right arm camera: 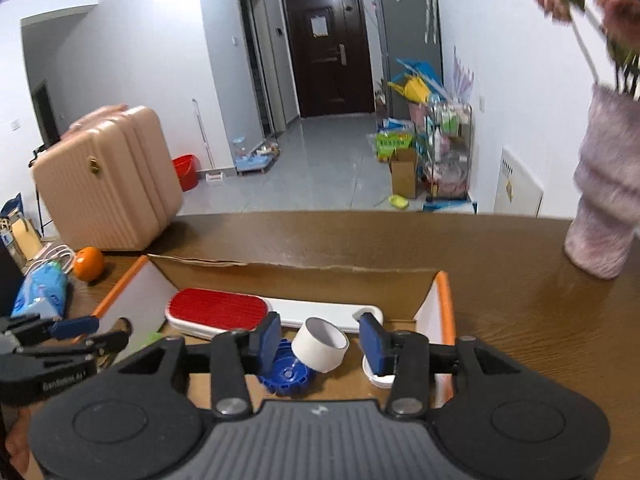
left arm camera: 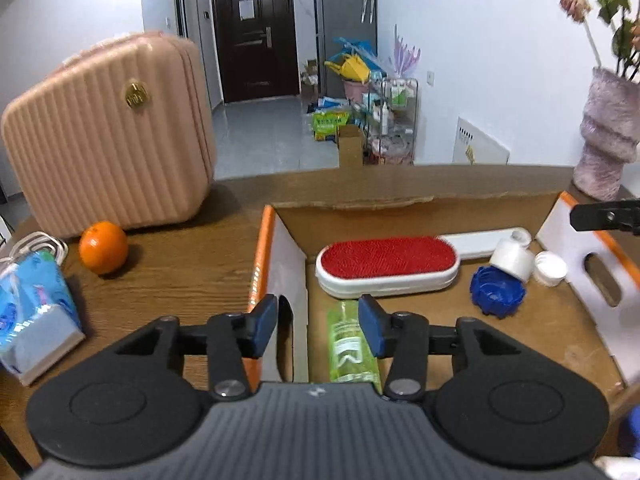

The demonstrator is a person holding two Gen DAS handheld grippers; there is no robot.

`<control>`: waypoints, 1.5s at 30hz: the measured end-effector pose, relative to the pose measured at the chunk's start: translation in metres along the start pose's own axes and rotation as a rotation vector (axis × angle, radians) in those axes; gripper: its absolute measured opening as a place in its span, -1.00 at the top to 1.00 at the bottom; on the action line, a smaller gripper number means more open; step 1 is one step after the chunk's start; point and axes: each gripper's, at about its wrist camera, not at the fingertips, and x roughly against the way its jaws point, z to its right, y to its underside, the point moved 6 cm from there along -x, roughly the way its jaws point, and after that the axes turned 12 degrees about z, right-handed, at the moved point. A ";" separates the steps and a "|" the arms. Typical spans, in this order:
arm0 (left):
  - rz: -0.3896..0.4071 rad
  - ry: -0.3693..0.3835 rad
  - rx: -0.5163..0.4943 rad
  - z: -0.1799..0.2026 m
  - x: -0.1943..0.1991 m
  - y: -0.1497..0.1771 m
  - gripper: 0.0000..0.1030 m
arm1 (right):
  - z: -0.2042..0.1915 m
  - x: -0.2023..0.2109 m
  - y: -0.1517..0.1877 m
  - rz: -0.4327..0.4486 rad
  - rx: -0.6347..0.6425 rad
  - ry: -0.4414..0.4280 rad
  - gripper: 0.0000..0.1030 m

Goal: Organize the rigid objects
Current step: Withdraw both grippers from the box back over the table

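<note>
An open cardboard box point(left arm camera: 360, 202) with orange-edged flaps sits on the wooden table. Inside lie a white brush with red bristles point(left arm camera: 386, 266), a green bottle point(left arm camera: 350, 344), a blue ridged lid point(left arm camera: 497, 290), a white tape roll point(left arm camera: 513, 258) and a white cap point(left arm camera: 551, 268). My left gripper point(left arm camera: 318, 326) is open and empty above the box's left wall and the green bottle. My right gripper point(right arm camera: 318, 344) is open and empty above the tape roll point(right arm camera: 320, 345), blue lid point(right arm camera: 286, 374) and white cap point(right arm camera: 378, 378). The brush point(right arm camera: 218, 312) lies beyond.
A pink hard case point(left arm camera: 108, 136) stands at the table's back left, an orange point(left arm camera: 103, 247) in front of it. A blue tissue pack point(left arm camera: 34, 312) and white cable point(left arm camera: 36, 244) lie at the left. A fuzzy pink vase point(right arm camera: 608, 184) with flowers stands at the right.
</note>
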 end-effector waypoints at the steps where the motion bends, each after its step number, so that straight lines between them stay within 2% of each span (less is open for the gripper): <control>1: 0.010 0.002 0.000 0.000 0.008 -0.004 0.09 | -0.002 0.011 -0.003 0.011 0.012 0.001 0.06; 6: 0.089 0.024 -0.015 0.000 0.066 -0.026 0.00 | -0.009 0.070 -0.009 0.084 0.080 0.041 0.03; 9: 0.140 0.047 -0.016 0.000 0.108 -0.024 0.00 | -0.019 0.115 0.001 0.150 0.122 0.062 0.02; 11: 0.170 0.067 -0.013 0.002 0.138 -0.014 -0.04 | -0.029 0.147 0.014 0.196 0.145 0.067 0.01; 13: 0.201 0.074 -0.012 0.005 0.169 0.000 -0.26 | -0.037 0.180 0.028 0.246 0.154 0.051 -0.06; 16: 0.268 0.100 -0.025 0.013 0.217 0.025 -0.42 | -0.049 0.222 0.054 0.327 0.083 -0.009 -0.15; 19: 0.272 0.124 -0.063 0.027 0.252 0.060 -0.43 | -0.057 0.250 0.087 0.335 0.003 -0.039 -0.15; 23: 0.294 0.155 -0.092 0.041 0.294 0.098 -0.62 | -0.080 0.285 0.130 0.351 0.031 -0.031 -0.15; 27: 0.342 0.178 -0.060 0.045 0.335 0.127 -0.70 | -0.098 0.318 0.166 0.366 0.047 -0.028 -0.19; 29: 0.325 0.179 -0.049 0.044 0.344 0.145 -0.70 | -0.102 0.332 0.186 0.370 0.030 -0.027 -0.23; 33: 0.280 0.209 -0.036 0.044 0.361 0.179 -0.73 | -0.111 0.356 0.221 0.369 -0.004 -0.093 -0.23; 35: 0.274 0.218 -0.036 0.043 0.367 0.190 -0.73 | -0.116 0.364 0.232 0.368 0.011 -0.082 -0.23; 40: 0.253 0.225 -0.028 0.046 0.369 0.196 -0.72 | -0.115 0.365 0.244 0.337 0.014 -0.031 -0.24; 45: 0.243 0.230 -0.034 0.051 0.360 0.196 -0.76 | -0.107 0.359 0.244 0.339 -0.028 -0.053 -0.24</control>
